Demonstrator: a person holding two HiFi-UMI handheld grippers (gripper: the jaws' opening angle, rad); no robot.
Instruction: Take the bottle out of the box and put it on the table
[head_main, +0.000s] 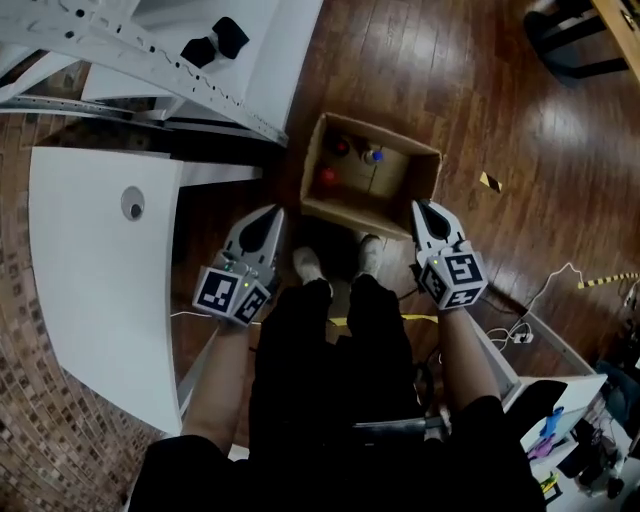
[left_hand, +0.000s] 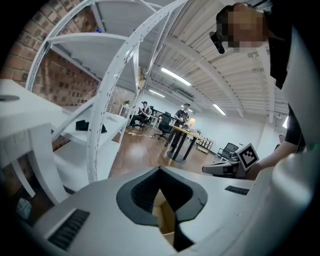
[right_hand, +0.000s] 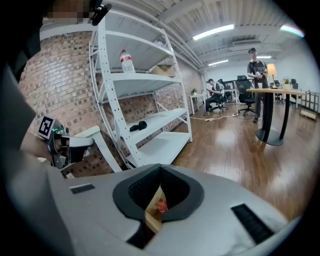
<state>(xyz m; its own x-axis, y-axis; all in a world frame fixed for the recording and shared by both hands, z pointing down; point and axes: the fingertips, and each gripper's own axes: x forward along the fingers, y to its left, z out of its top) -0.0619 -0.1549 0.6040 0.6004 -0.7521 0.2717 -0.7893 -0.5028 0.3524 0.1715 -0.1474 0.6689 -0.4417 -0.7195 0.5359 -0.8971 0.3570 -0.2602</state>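
Head view, looking steeply down. Open cardboard box on the wooden floor, just ahead of the person's shoes. Upright inside the box: a red-capped bottle by the left wall, a blue-capped bottle near the middle, a darker-capped bottle toward the far left corner. All three untouched, apart from both tools. White table at the left, well apart from the box; white shelf rack beyond it. Left gripper clenched, jaws together on nothing, tips just beside the box's near left corner. Right gripper likewise clenched and empty, tips overlapping the box's right wall in this view; height above the rim not discernible. In the right gripper view, through the hollow behind the closed jaws: a strip of the box and the cap of the red-capped bottle.
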